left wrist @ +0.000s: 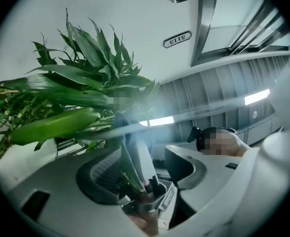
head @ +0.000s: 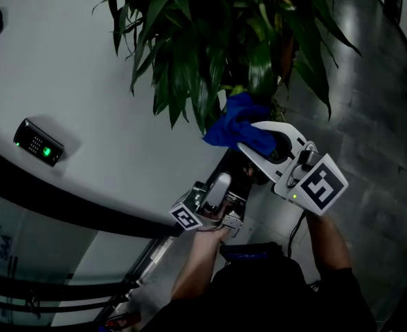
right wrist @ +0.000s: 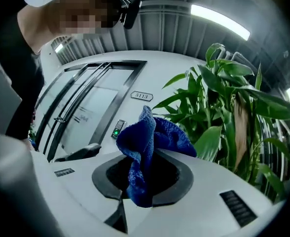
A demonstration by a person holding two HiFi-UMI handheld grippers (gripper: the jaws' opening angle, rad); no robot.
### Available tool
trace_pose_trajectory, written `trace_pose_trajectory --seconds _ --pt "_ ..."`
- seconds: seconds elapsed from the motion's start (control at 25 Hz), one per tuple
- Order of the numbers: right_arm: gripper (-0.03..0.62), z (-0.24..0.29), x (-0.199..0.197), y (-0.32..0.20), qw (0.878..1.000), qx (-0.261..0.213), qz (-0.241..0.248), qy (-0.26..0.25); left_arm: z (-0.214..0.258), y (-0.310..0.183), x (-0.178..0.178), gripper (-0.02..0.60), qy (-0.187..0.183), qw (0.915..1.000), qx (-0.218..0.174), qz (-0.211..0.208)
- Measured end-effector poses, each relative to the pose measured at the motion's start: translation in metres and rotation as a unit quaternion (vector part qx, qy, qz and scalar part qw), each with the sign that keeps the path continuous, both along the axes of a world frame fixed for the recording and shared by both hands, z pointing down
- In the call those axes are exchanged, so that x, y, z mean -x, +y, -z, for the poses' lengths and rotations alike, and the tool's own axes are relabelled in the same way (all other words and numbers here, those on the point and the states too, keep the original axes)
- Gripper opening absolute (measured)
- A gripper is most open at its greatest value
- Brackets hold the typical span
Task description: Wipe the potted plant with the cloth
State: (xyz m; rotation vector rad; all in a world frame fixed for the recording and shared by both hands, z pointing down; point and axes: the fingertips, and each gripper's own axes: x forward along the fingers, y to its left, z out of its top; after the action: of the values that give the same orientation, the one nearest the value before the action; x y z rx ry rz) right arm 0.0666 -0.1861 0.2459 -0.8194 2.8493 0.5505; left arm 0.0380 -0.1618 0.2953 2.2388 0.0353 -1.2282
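Head view: the right gripper [head: 273,151] carries the cloth [head: 234,124] just below the leaves of the potted plant [head: 210,40].

Left gripper view: the left gripper [left wrist: 145,154] has its jaws wide around a slim leaf [left wrist: 128,172] without pinching it, so the leaf may slip free.

Right gripper view: the jaws clamp the cloth, and a hard wipe could tear unsupported leaves.

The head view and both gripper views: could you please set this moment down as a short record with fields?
Plant: the plant has long green leaves and stands by a white wall
Right gripper: the right gripper is shut on the blue cloth, raised beside the lower leaves
Left gripper: the left gripper has its jaws apart, with a leaf between them, not pinched
Cloth contact: cannot tell
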Motion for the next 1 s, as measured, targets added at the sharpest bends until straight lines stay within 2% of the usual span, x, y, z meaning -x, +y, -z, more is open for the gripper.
trace_pose_trajectory --seconds 0.16,0.32,0.6,0.84,1.0 --pt "0.1 -0.024 0.005 0.012 0.999 0.035 0.029 0.003 -0.002 0.001 0.001 0.279 0.008 1.0 -0.001 -0.003" --pt "0.098 -0.036 -0.004 0.024 0.994 0.081 0.063 -0.03 0.002 0.0 -0.001 0.284 0.014 0.9998 0.011 0.001" --pt "0.098 -0.061 -0.008 0.045 0.986 0.116 0.104 -0.057 0.0 -0.004 -0.001 0.287 0.025 0.9993 0.025 0.011" --pt "0.098 -0.086 -0.009 0.065 0.979 0.14 0.143 -0.035 -0.005 -0.001 -0.009 0.293 -0.002 0.9993 0.019 0.032" --pt "0.098 -0.108 -0.021 0.081 0.972 0.152 0.178 -0.019 -0.025 0.001 -0.01 0.293 -0.027 0.9982 0.023 0.048"
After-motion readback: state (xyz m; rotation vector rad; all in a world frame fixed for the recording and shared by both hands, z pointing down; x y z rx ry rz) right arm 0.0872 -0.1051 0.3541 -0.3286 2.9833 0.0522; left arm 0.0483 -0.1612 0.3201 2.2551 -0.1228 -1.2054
